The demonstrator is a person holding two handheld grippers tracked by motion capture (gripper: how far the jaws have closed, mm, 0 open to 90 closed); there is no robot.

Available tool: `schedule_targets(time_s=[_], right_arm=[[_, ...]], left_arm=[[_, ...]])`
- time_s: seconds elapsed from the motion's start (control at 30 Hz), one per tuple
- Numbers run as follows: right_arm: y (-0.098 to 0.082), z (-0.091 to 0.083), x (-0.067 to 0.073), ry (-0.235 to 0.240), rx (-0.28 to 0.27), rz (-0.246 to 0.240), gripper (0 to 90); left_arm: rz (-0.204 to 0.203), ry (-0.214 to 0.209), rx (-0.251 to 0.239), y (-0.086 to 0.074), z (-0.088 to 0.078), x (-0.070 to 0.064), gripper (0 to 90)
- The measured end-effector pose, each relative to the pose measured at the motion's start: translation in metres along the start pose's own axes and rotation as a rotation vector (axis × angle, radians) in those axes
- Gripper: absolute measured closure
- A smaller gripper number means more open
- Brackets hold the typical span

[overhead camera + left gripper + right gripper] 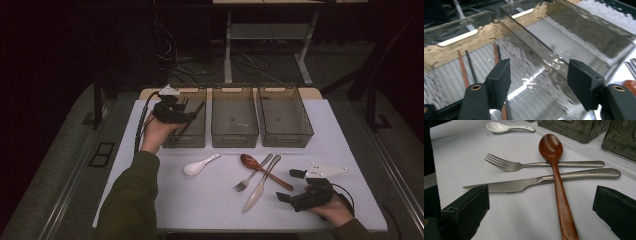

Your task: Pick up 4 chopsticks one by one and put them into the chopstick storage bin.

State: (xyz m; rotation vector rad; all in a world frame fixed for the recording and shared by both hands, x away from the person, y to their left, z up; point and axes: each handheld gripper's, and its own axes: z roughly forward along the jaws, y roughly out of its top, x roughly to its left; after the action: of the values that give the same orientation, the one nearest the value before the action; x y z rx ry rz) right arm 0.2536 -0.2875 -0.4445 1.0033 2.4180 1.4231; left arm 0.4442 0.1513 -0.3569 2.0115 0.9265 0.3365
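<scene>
Right gripper [294, 185] waits, jaws apart, before the wooden spoon [554, 167], while left gripper [187, 111], jaws apart, hangs over the chopsticks [462, 68] bin [196, 140]

We see a white table [210, 200] carrying three smoky translucent bins [234, 116], a glossy white spoon [200, 164], a reddish-brown wooden spoon [556, 170], a silver fork [524, 165] and knife [536, 181], and what seem to be brown and black chopsticks [465, 70].
</scene>
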Motion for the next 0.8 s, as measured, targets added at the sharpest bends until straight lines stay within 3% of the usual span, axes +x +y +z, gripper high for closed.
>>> schedule_targets(time_s=[0.5, 0.8], right_arm=[[0.0, -0.001, -0.002, -0.007, -0.005, 0.004, 0.6], [0.0, -0.002, -0.002, -0.007, -0.008, 0.008, 0.6]], left_arm=[[0.079, -0.075, 0.012, -0.029, -0.014, -0.034, 21.1], [0.091, -0.106, -0.012, -0.05, -0.024, -0.055, 16.2]])
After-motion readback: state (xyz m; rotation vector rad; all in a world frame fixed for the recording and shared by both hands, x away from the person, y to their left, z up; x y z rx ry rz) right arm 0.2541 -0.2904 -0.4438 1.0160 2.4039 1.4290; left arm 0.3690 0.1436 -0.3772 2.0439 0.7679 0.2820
